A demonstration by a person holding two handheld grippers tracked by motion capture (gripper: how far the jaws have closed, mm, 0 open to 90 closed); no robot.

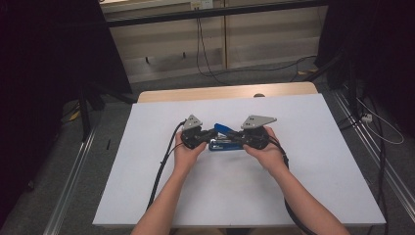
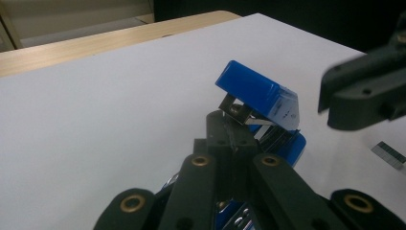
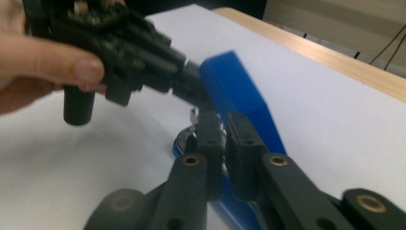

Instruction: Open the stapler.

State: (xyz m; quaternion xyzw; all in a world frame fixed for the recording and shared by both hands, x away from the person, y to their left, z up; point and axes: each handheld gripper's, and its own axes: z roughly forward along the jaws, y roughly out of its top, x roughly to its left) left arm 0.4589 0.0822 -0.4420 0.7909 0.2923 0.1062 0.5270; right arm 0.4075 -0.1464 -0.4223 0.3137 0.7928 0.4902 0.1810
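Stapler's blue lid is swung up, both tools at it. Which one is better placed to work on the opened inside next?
Probably the left tool: its tips sit at the metal part under the raised lid of the stapler, while the right tool seems clamped lower down.

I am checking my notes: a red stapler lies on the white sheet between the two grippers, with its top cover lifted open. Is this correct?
Not quite: the stapler is blue, not red, as the left gripper view shows plainly. The rest holds: it lies on the white sheet between the left gripper and the right gripper, with its top cover lifted open.
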